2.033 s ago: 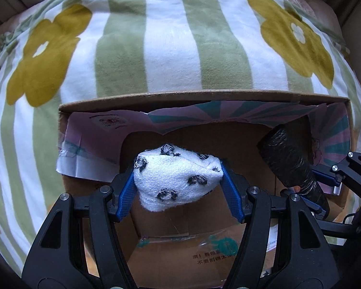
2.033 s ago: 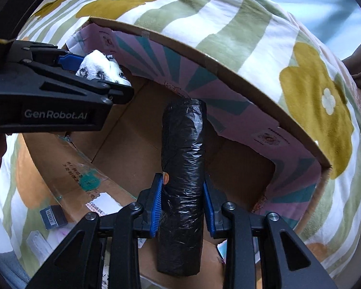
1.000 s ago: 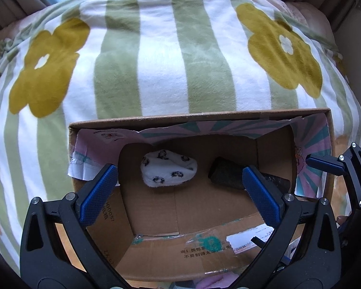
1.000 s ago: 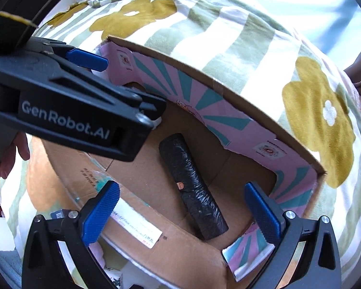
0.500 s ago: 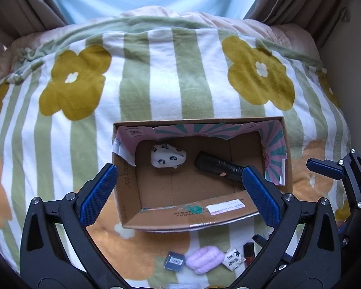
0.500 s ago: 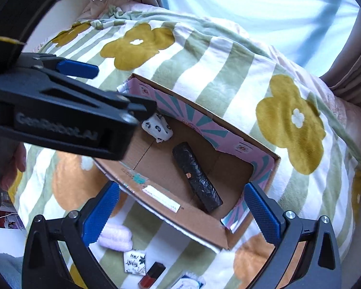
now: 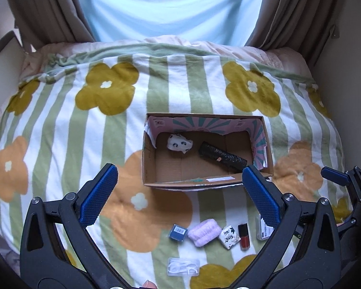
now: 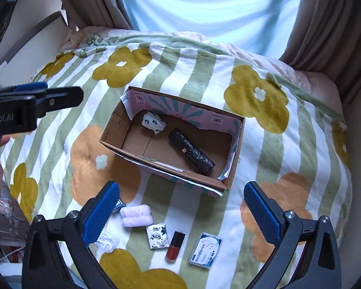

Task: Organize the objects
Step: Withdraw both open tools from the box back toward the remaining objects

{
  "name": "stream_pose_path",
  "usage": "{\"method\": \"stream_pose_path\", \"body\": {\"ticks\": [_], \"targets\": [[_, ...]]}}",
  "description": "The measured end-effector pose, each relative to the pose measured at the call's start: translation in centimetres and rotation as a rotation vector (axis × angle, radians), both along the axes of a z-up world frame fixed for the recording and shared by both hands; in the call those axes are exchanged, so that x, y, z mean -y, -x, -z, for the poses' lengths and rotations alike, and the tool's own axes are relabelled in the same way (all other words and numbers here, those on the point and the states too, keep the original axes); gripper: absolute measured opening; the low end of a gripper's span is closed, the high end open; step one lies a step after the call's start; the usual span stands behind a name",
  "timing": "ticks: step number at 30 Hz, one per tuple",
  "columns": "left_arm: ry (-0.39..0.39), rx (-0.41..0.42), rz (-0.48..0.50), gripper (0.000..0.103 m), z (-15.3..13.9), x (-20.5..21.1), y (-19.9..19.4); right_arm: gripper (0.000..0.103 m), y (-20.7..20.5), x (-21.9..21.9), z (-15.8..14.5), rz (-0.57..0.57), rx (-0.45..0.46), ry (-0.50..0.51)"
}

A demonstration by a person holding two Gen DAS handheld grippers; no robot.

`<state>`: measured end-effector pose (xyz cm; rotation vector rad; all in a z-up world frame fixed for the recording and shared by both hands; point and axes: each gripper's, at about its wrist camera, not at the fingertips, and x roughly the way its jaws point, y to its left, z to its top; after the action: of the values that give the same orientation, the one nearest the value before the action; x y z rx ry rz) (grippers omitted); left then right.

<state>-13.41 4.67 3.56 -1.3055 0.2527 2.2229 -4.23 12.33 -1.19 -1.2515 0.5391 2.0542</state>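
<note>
- left gripper (image 7: pixel 179 193) hangs above the flowered blanket (image 7: pixel 60 125) with jaws spread wide and nothing between them.
- right gripper (image 8: pixel 180 208) is likewise spread wide and empty.
- cardboard box (image 7: pixel 149 163) sits on the blanket at 12 o'clock from both grippers; inside it lie a white spotted cloth (image 7: pixel 179 142) at its 11 o'clock and a black roll (image 7: pixel 222 156) toward 3 o'clock, slightly apart.
- at 6 o'clock from the box, a row on the blanket: blue packet (image 7: pixel 178 232), pink towel (image 7: pixel 204 232), patterned square (image 7: pixel 229 236), red bottle (image 7: pixel 244 237).
</note>
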Motion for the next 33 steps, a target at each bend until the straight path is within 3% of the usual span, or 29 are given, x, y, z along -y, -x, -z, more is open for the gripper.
{"method": "stream_pose_path", "body": {"ticks": [11, 17, 25, 31, 33], "targets": [[-0.008, 0.004, -0.074, 0.103, 1.2, 7.4, -7.6, 0.103, -5.6, 6.6, -1.9, 0.178, -0.151, -0.029], [-0.015, 0.022, -0.09, 0.103, 2.1, 8.9, -9.1, 0.103, -6.7, 8.1, -1.8, 0.232, -0.179, -0.045], [-0.009, 0.058, -0.079, 0.103, 4.4, 9.2, -10.6, 0.099, -6.9, 9.2, -0.1, 0.251, -0.198, -0.016], [0.013, 0.083, -0.054, 0.103, 7.5, 8.9, -11.9, 0.086, -7.0, 10.2, 2.6, 0.272, -0.194, 0.013], [0.026, 0.095, -0.044, 0.103, 9.0, 8.7, -12.4, 0.086, -7.2, 10.4, 4.1, 0.29, -0.192, 0.037]]}}
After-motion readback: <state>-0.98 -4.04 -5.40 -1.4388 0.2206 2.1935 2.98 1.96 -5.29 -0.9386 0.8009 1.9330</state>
